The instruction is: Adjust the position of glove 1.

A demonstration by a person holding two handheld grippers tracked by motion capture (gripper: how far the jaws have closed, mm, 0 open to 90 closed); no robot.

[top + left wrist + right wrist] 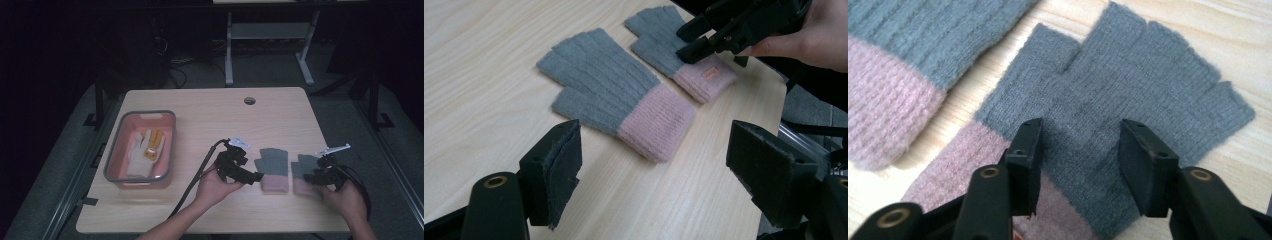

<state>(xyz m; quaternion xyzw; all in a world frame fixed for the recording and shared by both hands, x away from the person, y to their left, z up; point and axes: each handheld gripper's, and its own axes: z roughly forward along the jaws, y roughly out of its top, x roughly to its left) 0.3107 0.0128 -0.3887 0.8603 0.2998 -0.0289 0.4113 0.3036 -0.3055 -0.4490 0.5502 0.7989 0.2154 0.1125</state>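
1. Wooden table (210, 107) takes up centre of the high view; small round cable hole (249, 100) near its far edge.
2. Grey-rimmed pink bin (116, 150) sits at left of table in the high view. Inside: a white glove w/ yellow fingers (144, 150), lying flat.
3. Two fingerless knit gloves, grey w/ pink cuffs, lie flat side by side at lower right of the high view, cuffs toward the person, close but a strip of wood btwn them in the right gripper view.
4. Left glove (273, 169) of the pair: untouched, lies centre of the left gripper view (616, 107), ahead of that gripper's jaws.
5. Right glove (303, 175): smaller in the left gripper view, upper centre (674, 47), small tag on its pink cuff. Grey palm spreads over most of the right gripper view (1128, 100).
6. Left gripper (252, 176): held in left hand (212, 187), just left of the left glove. Jaws wide apart, nothing btwn them but bare table.
7. Right gripper (1080, 165): in right hand (347, 197), low over the right glove; also seen at top right of the left gripper view (696, 42). Jaws partly open, astride the grey palm near the cuff; pads look on or just above the knit, fabric not pinched yet.
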